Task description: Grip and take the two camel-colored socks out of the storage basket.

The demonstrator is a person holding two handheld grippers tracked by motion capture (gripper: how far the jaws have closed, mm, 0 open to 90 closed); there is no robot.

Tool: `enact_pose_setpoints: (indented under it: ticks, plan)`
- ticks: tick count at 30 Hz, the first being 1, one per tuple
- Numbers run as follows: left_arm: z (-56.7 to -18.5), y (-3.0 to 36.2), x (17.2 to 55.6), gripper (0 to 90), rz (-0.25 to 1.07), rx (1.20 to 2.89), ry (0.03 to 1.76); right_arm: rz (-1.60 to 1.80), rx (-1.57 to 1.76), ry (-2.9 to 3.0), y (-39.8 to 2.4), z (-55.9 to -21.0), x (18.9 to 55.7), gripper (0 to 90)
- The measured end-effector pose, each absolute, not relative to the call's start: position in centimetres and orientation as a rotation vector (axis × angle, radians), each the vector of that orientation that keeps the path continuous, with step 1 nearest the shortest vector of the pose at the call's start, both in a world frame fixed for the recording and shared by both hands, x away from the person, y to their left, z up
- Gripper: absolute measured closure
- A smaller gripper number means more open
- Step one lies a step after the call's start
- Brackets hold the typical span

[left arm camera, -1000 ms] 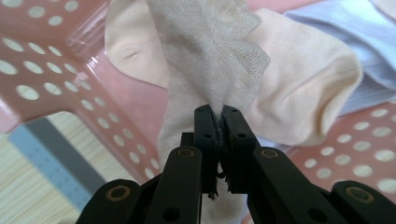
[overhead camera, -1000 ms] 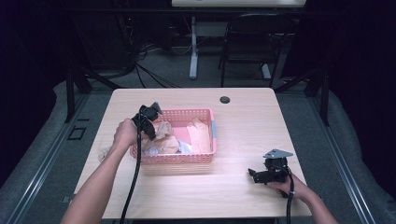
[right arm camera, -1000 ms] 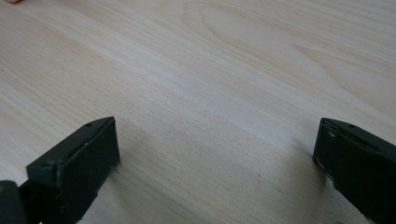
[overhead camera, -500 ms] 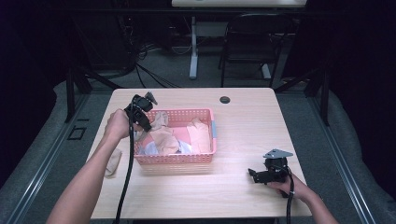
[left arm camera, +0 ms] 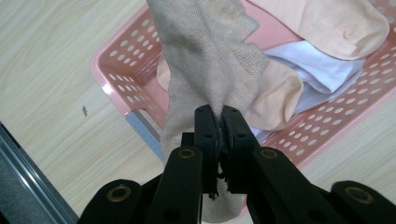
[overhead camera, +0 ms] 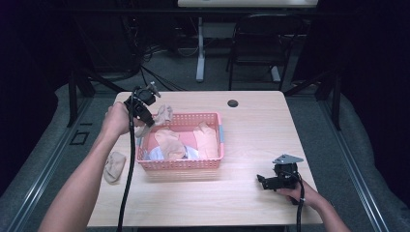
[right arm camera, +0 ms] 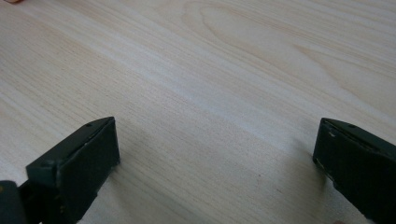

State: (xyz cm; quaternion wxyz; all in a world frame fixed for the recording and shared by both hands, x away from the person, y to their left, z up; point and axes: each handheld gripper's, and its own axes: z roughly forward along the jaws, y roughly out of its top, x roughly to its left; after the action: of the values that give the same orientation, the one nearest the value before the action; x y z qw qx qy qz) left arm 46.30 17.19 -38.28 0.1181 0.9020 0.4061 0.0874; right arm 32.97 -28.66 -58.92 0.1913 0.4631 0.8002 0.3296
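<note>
Overhead, left gripper [overhead camera: 153,116] pinching beige sock [overhead camera: 163,114] above pink basket [overhead camera: 218,140], right gripper [right arm camera: 217,154] jaws spread

From the high view your counter [overhead camera: 251,121] is lit well from above, but the room around it is very dark, nearly black at the left and right edges of the frame. That picture is a bit soft and grainy, so small things look fuzzy. Your arms drop only faint shadows.

In the left gripper view the light is bright and even. The beige sock [left arm camera: 210,60] shows its knit weave sharply, while the black tool [left arm camera: 219,135] at the bottom looks a little blurry.

In the right gripper view the wood grain is clear and softly lit. Dark shadows sit under both jaws, and the near jaw edges are out of focus.
</note>
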Motion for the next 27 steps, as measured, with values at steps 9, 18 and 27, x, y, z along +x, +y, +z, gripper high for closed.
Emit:
enact_pose_setpoints:
  ticks: [9, 18, 27]
  plan:
    - [-36.8, 18.5, 45.8, 85.9, 0.283, 2.631, 1.196, 0.932, 1.301, 2.246, -28.6, -58.9, 33.0, 0.0]
    - [-36.1, 21.9, 44.9, 85.9, 0.298, 2.617, 1.288, 0.932, 1.289, 2.252, -28.6, -59.0, 33.2, 0.0]
    - [-36.7, 26.6, 44.0, 85.9, 0.298, 2.574, 1.415, 0.926, 1.282, 2.268, -28.6, -58.9, 33.2, 0.0]
